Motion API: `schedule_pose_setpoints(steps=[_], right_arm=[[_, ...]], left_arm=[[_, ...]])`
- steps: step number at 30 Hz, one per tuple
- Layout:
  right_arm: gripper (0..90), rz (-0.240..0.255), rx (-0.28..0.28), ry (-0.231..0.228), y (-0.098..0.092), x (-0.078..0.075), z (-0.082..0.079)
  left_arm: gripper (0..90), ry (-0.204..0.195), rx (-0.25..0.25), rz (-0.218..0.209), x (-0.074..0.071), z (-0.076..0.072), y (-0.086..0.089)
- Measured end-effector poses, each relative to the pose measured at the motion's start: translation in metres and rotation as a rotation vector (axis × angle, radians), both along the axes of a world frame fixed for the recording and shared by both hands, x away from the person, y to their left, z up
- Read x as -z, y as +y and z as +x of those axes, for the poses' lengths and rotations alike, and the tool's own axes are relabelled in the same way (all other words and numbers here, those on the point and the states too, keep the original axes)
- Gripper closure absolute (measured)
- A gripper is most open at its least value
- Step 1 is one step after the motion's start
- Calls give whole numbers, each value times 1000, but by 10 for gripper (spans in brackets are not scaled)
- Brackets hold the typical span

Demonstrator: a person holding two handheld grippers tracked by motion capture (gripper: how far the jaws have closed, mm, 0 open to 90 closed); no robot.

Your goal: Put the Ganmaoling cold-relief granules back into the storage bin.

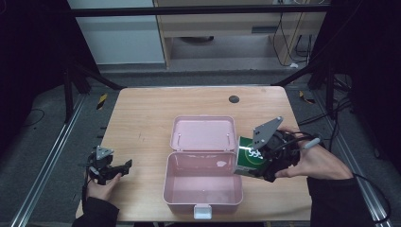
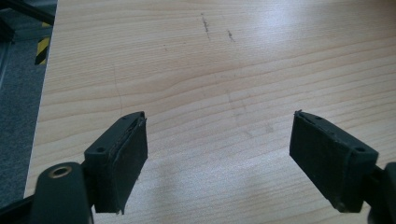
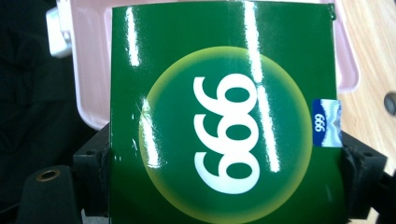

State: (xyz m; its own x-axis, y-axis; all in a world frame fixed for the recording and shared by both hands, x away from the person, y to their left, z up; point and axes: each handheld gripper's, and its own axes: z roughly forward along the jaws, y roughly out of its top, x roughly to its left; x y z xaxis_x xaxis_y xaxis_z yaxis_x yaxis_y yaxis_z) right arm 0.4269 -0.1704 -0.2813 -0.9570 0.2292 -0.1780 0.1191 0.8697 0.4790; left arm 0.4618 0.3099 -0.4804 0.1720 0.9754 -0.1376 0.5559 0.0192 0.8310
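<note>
The green box hangs tilted over the right rim of the open pink case, clenched between the jaws of the right gripper. If the glossy faces slip, I judge it could catch that rim and fall outside. Its label reads 999. The left gripper rests released over the table at near left

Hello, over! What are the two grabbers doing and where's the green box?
Left gripper open, idle over bare table. Right gripper shut on green 999 box, at right rim of open pink case. Nothing blocking the case.
</note>
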Motion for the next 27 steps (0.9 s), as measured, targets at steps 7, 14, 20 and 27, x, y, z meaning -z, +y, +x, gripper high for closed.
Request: schedule_pose_setpoints(steps=[7, 14, 20, 27], right_arm=[[162, -8, -28, 0, 19, 0, 4], [161, 21, -49, -10, 35, 0, 7], [161, 10, -63, 3, 46, 3, 9], [161, -12, -98, 9, 59, 13, 9]], left_arm=[[184, -2, -2, 3, 0, 0, 0], [185, -3, -3, 4, 0, 0, 0], [186, -5, -5, 5, -1, 0, 0], [186, -7, -7, 6, -1, 0, 0]])
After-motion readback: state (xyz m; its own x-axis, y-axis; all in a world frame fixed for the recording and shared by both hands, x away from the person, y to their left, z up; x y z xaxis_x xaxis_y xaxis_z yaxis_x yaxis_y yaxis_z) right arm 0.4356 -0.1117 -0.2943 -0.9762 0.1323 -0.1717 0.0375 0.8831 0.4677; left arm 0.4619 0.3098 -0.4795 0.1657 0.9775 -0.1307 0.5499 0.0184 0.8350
